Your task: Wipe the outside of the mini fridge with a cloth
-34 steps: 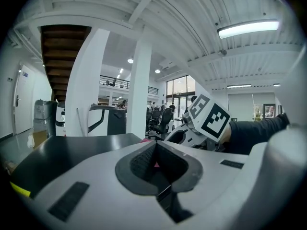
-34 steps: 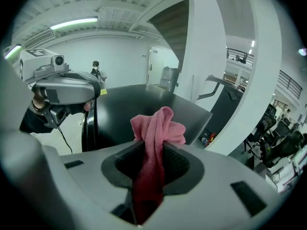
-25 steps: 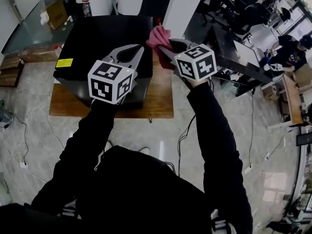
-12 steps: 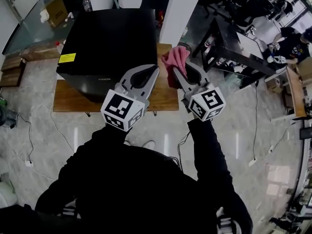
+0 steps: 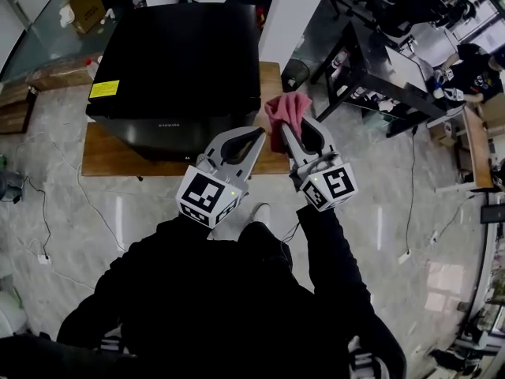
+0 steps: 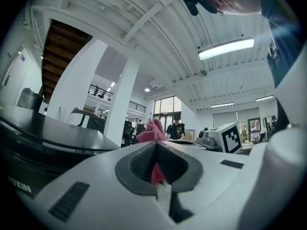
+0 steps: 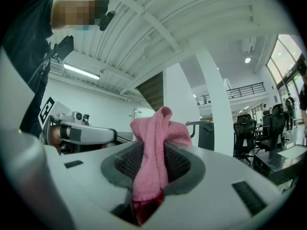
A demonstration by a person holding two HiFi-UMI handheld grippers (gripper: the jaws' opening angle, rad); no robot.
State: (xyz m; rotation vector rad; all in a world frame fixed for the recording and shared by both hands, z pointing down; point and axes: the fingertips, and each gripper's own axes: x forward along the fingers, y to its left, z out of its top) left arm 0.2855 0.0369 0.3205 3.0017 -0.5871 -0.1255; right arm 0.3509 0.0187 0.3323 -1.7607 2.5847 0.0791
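Observation:
The black mini fridge (image 5: 177, 61) stands on a low wooden platform (image 5: 102, 156), with a yellow label on its top left. My right gripper (image 5: 282, 126) hovers off the fridge's front right corner, shut on a pink cloth (image 5: 287, 110). In the right gripper view the cloth (image 7: 158, 128) bunches up out of the closed jaws. My left gripper (image 5: 254, 135) is shut and holds nothing, close beside the right one and just in front of the fridge. The left gripper view has the fridge (image 6: 43, 138) at its left, with the cloth (image 6: 151, 131) showing past the closed tips.
A white pillar (image 5: 292, 14) rises right behind the fridge. To the right stands a black desk (image 5: 379, 77), and a person sits farther off (image 5: 473, 73). Cables (image 5: 39, 212) trail over the tiled floor at left. A cardboard box (image 5: 83, 6) sits at the back left.
Both grippers have drawn back toward me and lower in view. The cloth has come away from the fridge's top right corner, still held in the right gripper.

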